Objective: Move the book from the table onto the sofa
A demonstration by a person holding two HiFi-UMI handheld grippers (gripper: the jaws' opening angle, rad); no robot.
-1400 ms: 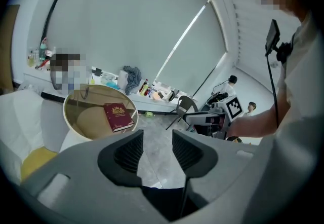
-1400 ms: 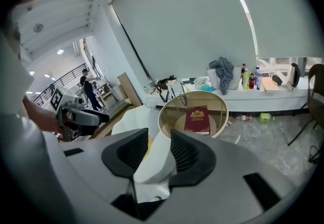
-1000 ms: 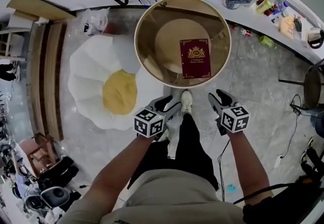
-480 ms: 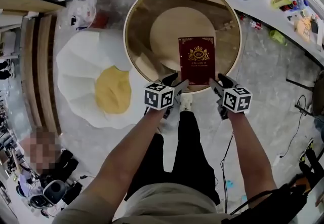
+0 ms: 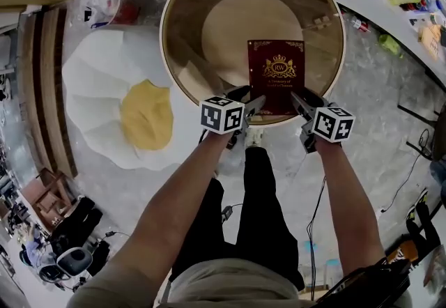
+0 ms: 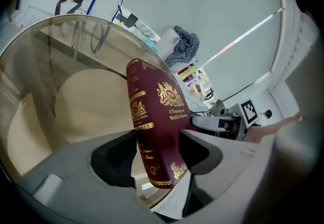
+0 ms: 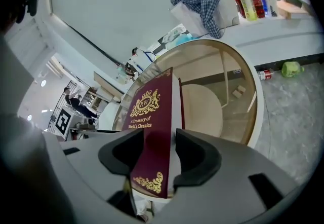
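Two hand-held grippers were positioned at the near end of the maroon book (image 5: 277,77), which lay flat, gilt cover up, on the round glass table (image 5: 164,38), close to the rim nearest the person. The left gripper (image 5: 249,99) was set at the book's near left corner and the right gripper (image 5: 304,99) at its near right corner. In the left gripper view the spine-side corner was seen between the jaws, which were being opened and stood apart without clamping the cover. In the right gripper view the page-side corner was likewise seen between jaws that were being opened, with no grip applied. An egg-shaped cushion (image 5: 90,83), white with a yellow centre, was seen on the floor beside the table, well apart from the book
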